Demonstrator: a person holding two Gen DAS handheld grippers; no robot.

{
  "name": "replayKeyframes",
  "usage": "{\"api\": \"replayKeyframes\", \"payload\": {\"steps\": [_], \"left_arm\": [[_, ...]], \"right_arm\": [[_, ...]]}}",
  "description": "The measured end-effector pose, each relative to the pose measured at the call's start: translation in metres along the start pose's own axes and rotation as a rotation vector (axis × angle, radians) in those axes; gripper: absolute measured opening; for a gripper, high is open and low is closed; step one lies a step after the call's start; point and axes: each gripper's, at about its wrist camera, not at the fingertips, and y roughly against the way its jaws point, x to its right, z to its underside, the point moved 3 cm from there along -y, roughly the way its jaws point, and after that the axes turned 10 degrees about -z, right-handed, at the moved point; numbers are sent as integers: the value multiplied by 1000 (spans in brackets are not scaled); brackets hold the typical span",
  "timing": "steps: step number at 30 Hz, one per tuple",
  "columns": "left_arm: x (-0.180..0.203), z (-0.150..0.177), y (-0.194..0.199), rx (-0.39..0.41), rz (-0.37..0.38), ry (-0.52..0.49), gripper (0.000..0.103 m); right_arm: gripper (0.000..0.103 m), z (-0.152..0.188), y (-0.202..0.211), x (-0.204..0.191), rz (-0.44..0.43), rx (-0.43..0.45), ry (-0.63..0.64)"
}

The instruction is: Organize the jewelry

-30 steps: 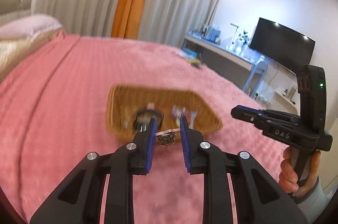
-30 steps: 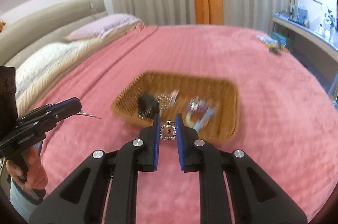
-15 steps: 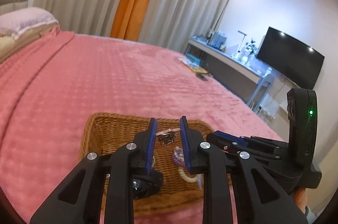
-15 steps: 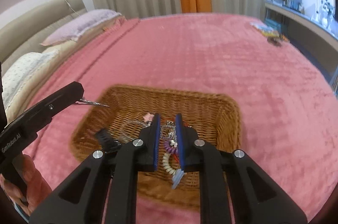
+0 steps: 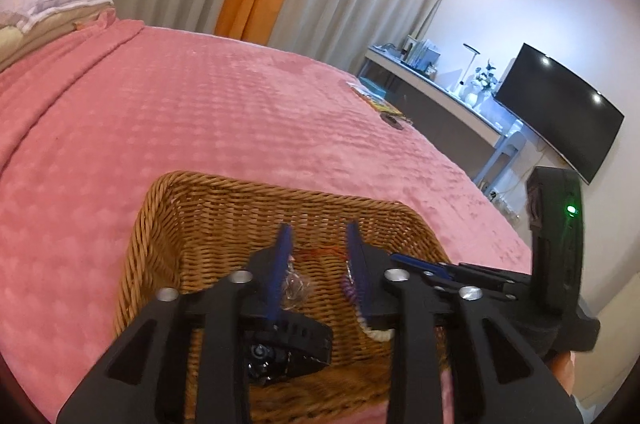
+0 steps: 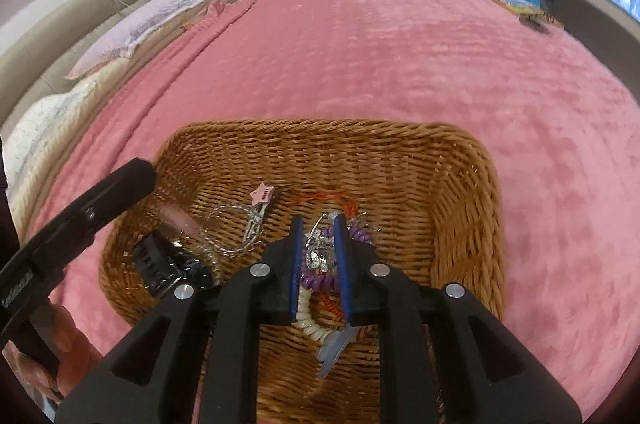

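Inspection runs left to right, right wrist view unless stated.

1. Left gripper (image 5: 318, 236): in its own view the jaws stand well apart with nothing clamped. It hangs over the near-left part of the wicker basket (image 6: 320, 128). A small clear piece (image 5: 296, 286) lies on the weave beneath the gap, just beside the left pad. I judge the wide opening suits a drop into the basket.

2. Black watch (image 6: 168, 264): lies against the basket's left wall, low in the corner.

3. Silver chain (image 6: 232, 228) and pink star clip (image 6: 262, 196): loose on the floor of the basket, the clip touching the chain's far end.

4. Right gripper (image 6: 318, 224): jaws narrow, a silver pendant (image 6: 320, 256) between the pads. I cannot tell whether the pads are pinching it or it lies loose below them. The gripper is low and central, over a purple coiled tie (image 6: 360, 236), so that a release would land the pendant inside the walls.

5. Pink bedspread (image 6: 400, 44): carries the basket. No jewelry is visible on it near the basket.

Judgement: the sorting is nearly done; the pendant is the last open item.
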Motion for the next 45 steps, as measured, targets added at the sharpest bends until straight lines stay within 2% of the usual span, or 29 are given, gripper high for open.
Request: {"api": "replayKeyframes", "payload": {"steps": [1, 2, 4, 10, 12, 14, 17, 21, 23, 24, 27, 31, 34, 38, 41, 45], "left_arm": [[1, 0, 5, 9, -3, -3, 45], [2, -1, 11, 21, -10, -9, 46], [4, -1, 27, 41, -16, -23, 46], [14, 0, 92, 131, -13, -37, 58], [20, 3, 115, 158, -13, -59, 60], [26, 8, 140, 188, -20, -91, 61], [31, 20, 184, 257, -52, -112, 69], [34, 41, 227, 324, -79, -104, 79], [35, 57, 244, 357, -125, -99, 86], [36, 63, 249, 369, -151, -103, 86], [37, 85, 259, 388, -226, -113, 87], [38, 113, 262, 438, -340, -117, 95], [37, 135, 257, 471, -390, -105, 95], [31, 158, 239, 481, -463, -113, 95], [27, 170, 227, 468, -493, -126, 95], [22, 176, 213, 415, -488, -113, 95]], "right_arm": [[27, 0, 2, 1, -3, 3, -5], [32, 0, 8, 2, 0, 16, -7], [32, 2, 21, -2, -1, 38, 4], [32, 12, 76, -29, -31, 106, 39], [39, 17, 98, -41, -54, 129, 73], [52, 24, 120, -53, -77, 159, 102], [55, 40, 152, -68, -81, 220, 142], [62, 73, 190, -86, -33, 316, 203], [67, 94, 203, -94, 18, 362, 241], [67, 102, 206, -96, 30, 376, 251], [69, 126, 215, -101, 61, 428, 272], [76, 156, 215, -101, 88, 504, 286], [77, 173, 203, -97, 126, 524, 298], [77, 189, 185, -82, 149, 494, 283], [77, 196, 177, -70, 150, 488, 257], [77, 197, 171, -55, 147, 486, 210]]}}
